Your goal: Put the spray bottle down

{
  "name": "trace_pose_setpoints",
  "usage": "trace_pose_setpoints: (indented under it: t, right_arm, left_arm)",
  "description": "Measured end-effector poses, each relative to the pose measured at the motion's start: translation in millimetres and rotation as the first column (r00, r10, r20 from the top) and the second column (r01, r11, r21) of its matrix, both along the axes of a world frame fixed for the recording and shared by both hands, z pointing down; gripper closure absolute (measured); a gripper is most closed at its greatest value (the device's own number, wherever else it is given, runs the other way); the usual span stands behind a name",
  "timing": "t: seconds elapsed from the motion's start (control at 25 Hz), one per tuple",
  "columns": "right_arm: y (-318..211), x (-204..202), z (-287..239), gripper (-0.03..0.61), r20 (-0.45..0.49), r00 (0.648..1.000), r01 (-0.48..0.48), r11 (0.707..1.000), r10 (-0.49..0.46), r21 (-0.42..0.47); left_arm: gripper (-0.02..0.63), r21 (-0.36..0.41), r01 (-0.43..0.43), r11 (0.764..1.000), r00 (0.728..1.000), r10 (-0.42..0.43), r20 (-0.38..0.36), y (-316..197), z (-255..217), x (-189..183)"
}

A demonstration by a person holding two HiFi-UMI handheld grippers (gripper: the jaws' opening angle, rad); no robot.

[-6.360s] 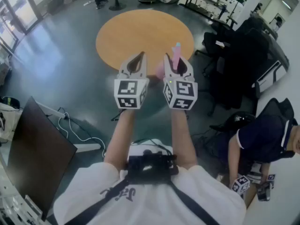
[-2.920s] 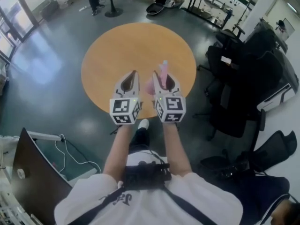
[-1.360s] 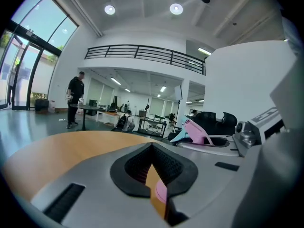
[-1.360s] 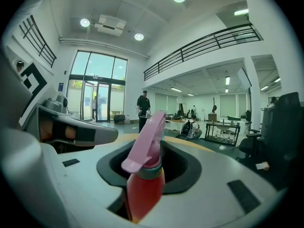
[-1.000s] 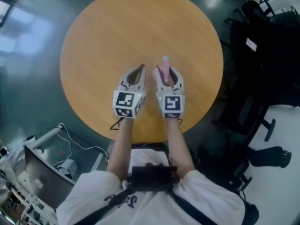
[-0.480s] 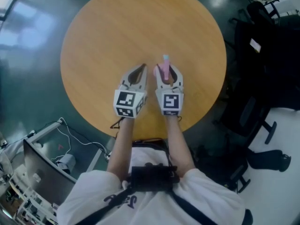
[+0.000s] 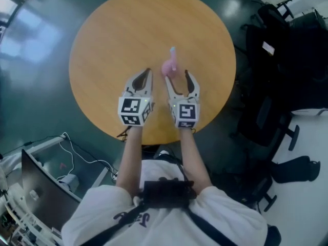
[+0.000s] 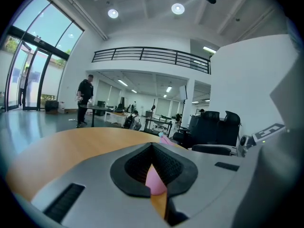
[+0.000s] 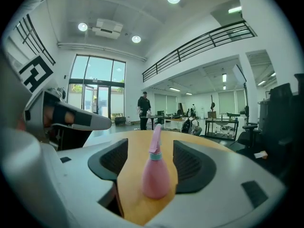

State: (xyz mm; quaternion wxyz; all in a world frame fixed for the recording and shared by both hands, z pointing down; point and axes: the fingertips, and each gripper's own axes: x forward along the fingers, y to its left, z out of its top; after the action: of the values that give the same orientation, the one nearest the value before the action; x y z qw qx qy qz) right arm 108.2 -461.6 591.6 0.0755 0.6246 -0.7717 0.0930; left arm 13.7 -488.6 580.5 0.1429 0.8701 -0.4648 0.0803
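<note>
The pink spray bottle [image 7: 170, 65] stands upright by itself on the round wooden table [image 7: 113, 35]. My right gripper [image 7: 178, 80] is just behind it; its jaws have just been opening and now stand wide, with nothing touching the pads. In the right gripper view the bottle [image 9: 156, 172] rises from the table a little beyond the spread jaws of that gripper [image 9: 151, 161]. My left gripper [image 7: 143, 79] hovers beside the right one, shut and empty. Through the slit of the left gripper [image 8: 153, 161] a sliver of the pink bottle [image 8: 155, 180] shows.
Black office chairs [image 7: 279, 60] crowd the floor right of the table. A dark screen [image 7: 43, 188] and cables [image 7: 82, 158] lie at the lower left. The table's near edge is just under my wrists. A person [image 9: 144, 109] stands far off in the hall.
The right gripper's jaws have opened and let go of the spray bottle, which now stands on the table. Both grippers have drawn back toward the person.
</note>
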Motion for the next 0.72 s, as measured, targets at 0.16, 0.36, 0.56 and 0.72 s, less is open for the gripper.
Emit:
trace_pose_setpoints:
  t: [0.16, 0.36, 0.56, 0.72]
  right_arm:
    - [41.8, -4.9, -23.3, 0.279, -0.022, 1.0, 0.016, 1.0, -0.016, 0.016]
    - [98.2, -13.8, -60.9, 0.366, -0.017, 1.0, 0.008, 0.999, -0.007, 0.033]
    - [151.2, -21.3, -114.6, 0.476, -0.011, 0.999, 0.031, 0.989, -0.03, 0.147]
    - [190.5, -33.6, -149.9, 0.518, 0.011, 0.998, 0.053, 0.974, -0.057, 0.219]
  left_arm:
    - [0.609, 0.05, -0.007, 0.999, 1.0, 0.007, -0.003, 37.7, -25.3, 3.4]
    - [0.609, 0.115, 0.004, 0.993, 1.0, -0.004, -0.002, 97.2, -62.2, -3.8]
    - [0.609, 0.203, 0.018, 0.979, 1.0, -0.021, 0.013, 152.5, -106.7, -8.7]
    - [0.609, 0.278, 0.029, 0.96, 0.999, -0.038, 0.028, 193.9, -135.8, -12.9]
